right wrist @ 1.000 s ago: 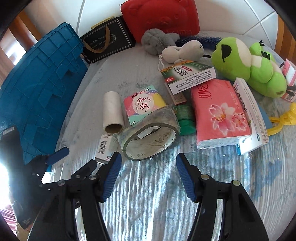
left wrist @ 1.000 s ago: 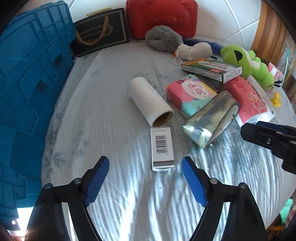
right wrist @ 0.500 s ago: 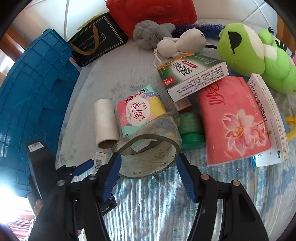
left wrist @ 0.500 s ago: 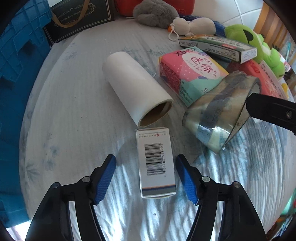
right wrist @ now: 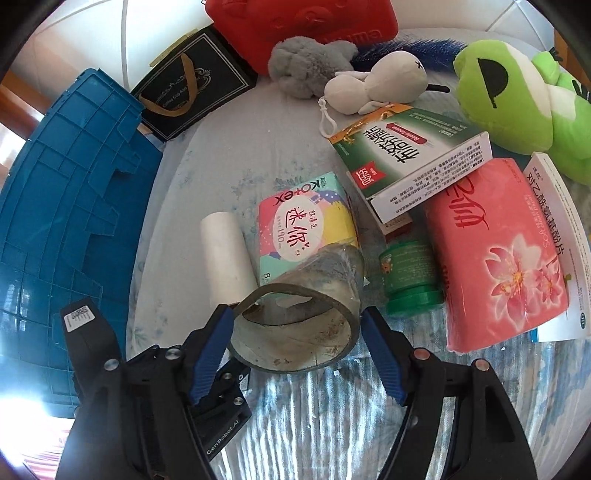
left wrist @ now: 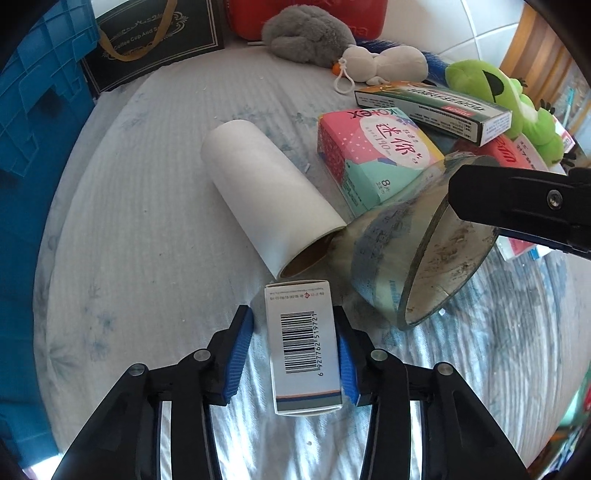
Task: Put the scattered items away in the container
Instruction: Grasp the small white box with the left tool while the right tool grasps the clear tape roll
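A small white barcode box (left wrist: 301, 350) lies on the bedsheet between the fingers of my left gripper (left wrist: 291, 314). Its jaws are closing: the right pad touches the box, and a thin strip of sheet shows at the left pad (left wrist: 238, 349). A worn clear tape roll (right wrist: 295, 325) stands on edge between the fingers of my right gripper (right wrist: 297, 314), whose jaws are opening and sit just off its sides. The same tape roll (left wrist: 413, 258) shows in the left wrist view. The blue crate (right wrist: 66, 221) stands at the left.
A white paper roll (left wrist: 269, 195), Kotex pack (left wrist: 373, 151), green medicine box (right wrist: 413, 155), green jar (right wrist: 410, 280), pink tissue pack (right wrist: 498, 254), frog plush (right wrist: 517, 99), white and grey plush toys, a black gift bag (right wrist: 188, 85) and a red case (right wrist: 295, 26) lie around.
My left gripper came down over the barcode box and narrowed around it. My right gripper moved forward to straddle the tape roll and widened slightly.
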A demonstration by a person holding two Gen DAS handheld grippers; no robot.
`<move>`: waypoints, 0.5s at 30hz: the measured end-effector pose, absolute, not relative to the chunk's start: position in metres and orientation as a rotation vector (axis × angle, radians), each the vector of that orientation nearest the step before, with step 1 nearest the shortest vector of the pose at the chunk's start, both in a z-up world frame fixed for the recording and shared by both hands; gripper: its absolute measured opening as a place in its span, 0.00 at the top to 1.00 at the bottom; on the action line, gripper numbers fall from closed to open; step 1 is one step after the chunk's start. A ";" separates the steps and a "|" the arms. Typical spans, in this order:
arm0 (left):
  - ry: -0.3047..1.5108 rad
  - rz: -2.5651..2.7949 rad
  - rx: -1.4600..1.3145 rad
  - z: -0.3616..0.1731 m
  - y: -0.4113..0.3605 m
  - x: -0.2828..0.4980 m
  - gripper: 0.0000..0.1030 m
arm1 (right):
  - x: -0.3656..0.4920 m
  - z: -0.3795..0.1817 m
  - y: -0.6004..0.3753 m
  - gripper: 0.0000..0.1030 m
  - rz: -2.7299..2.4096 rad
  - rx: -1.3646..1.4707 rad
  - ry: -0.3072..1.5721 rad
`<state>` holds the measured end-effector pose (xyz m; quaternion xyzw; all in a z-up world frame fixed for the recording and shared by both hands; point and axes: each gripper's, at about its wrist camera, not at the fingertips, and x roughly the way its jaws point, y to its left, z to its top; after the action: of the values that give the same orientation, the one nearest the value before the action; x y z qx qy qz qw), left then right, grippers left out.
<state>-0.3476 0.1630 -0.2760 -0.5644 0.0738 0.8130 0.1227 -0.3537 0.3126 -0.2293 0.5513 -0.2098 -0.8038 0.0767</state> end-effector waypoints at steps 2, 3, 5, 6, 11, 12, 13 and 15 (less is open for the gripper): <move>0.220 2.373 -1.643 -0.275 0.163 -0.346 0.61 | -0.356 -0.233 0.311 0.28 -2.392 1.655 -0.673; 0.222 2.374 -1.641 -0.275 0.163 -0.345 0.61 | -0.357 -0.234 0.310 0.27 -2.389 1.656 -0.682; 0.196 2.373 -1.644 -0.275 0.162 -0.346 0.62 | -0.360 -0.236 0.308 0.26 -2.384 1.660 -0.692; 0.182 2.372 -1.646 -0.275 0.161 -0.346 0.63 | -0.361 -0.236 0.307 0.26 -2.384 1.664 -0.690; 0.145 2.369 -1.647 -0.274 0.156 -0.350 0.66 | -0.366 -0.237 0.303 0.25 -2.387 1.678 -0.676; 0.146 2.368 -1.649 -0.273 0.155 -0.351 0.69 | -0.367 -0.237 0.300 0.25 -2.392 1.679 -0.645; 0.142 2.366 -1.649 -0.273 0.154 -0.351 0.70 | -0.369 -0.237 0.297 0.25 -2.396 1.684 -0.601; 0.136 2.373 -1.646 -0.271 0.153 -0.353 0.71 | -0.371 -0.238 0.289 0.35 -2.414 1.719 -0.479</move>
<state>-0.3533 0.1531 -0.2711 -0.5649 0.0465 0.8143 0.1249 -0.3712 0.2889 -0.2381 0.5713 -0.1592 -0.8021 0.0698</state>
